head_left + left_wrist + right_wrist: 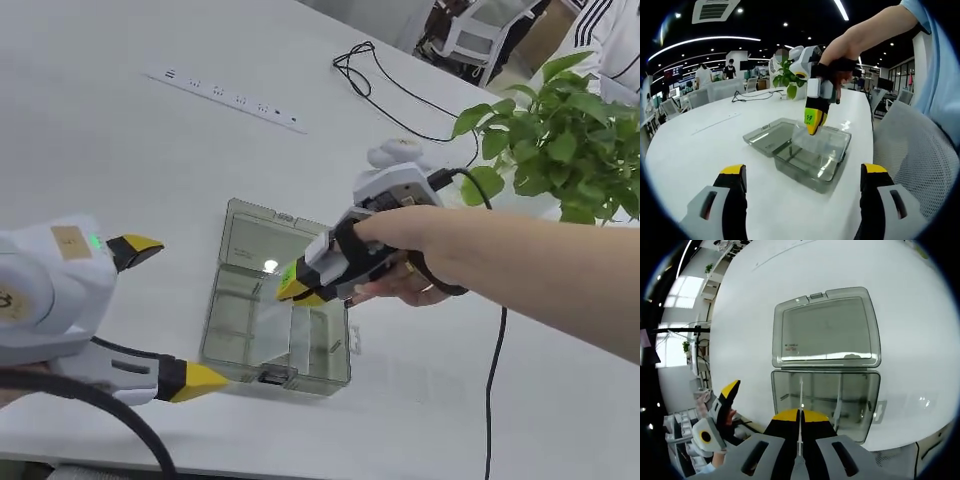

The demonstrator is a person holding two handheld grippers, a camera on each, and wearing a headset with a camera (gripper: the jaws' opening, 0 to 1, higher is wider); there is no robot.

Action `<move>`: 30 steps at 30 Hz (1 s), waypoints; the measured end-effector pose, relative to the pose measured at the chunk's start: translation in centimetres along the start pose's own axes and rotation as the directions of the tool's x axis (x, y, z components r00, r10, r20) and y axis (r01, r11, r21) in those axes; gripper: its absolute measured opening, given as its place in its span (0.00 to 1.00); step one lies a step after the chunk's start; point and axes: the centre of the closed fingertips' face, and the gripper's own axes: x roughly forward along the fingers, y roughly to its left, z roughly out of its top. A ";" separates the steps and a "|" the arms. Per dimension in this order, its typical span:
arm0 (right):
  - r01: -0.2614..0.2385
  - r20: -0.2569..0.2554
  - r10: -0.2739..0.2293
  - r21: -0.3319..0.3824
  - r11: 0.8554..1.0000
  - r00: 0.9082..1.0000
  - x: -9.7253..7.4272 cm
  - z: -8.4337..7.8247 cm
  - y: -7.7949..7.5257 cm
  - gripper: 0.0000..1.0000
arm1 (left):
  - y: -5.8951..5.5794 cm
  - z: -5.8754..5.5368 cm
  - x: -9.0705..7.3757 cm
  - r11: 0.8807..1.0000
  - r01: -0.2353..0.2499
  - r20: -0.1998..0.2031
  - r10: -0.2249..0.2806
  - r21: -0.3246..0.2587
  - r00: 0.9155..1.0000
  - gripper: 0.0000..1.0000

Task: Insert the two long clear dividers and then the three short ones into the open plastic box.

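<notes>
The clear divider (801, 399) is pinched edge-on between the closed jaws of the right gripper (800, 415). It hangs from their tips down into the tray of the open plastic box (777, 390), left of the tray's middle. It shows as a thin pale sheet, hard to make out against the smoky-clear walls. A second thin partition (838, 400) stands just to its right.

The box sits mid-table with its lid (250, 225) flat on the far side. The left gripper (178, 312), jaws wide and empty, hovers near-left of the box without touching it.

The bare white table (120, 150) surrounds the box. A power strip (225, 97) lies far left and a plant (560, 130) stands far right, both well apart from it.
</notes>
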 end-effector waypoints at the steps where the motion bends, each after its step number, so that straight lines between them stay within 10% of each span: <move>1: 0.006 0.000 -0.006 -0.009 1.000 1.000 0.0 0.1 -0.1 0.02 | 0.0 0.0 0.0 1.000 0.000 0.002 0.000 -0.002 1.000 0.97; 30: 0.017 -0.033 -0.017 0.006 1.000 0.999 0.9 0.0 0.0 0.02 | 0.5 -1.0 -0.3 0.999 -0.015 -0.010 0.015 -0.033 1.000 0.95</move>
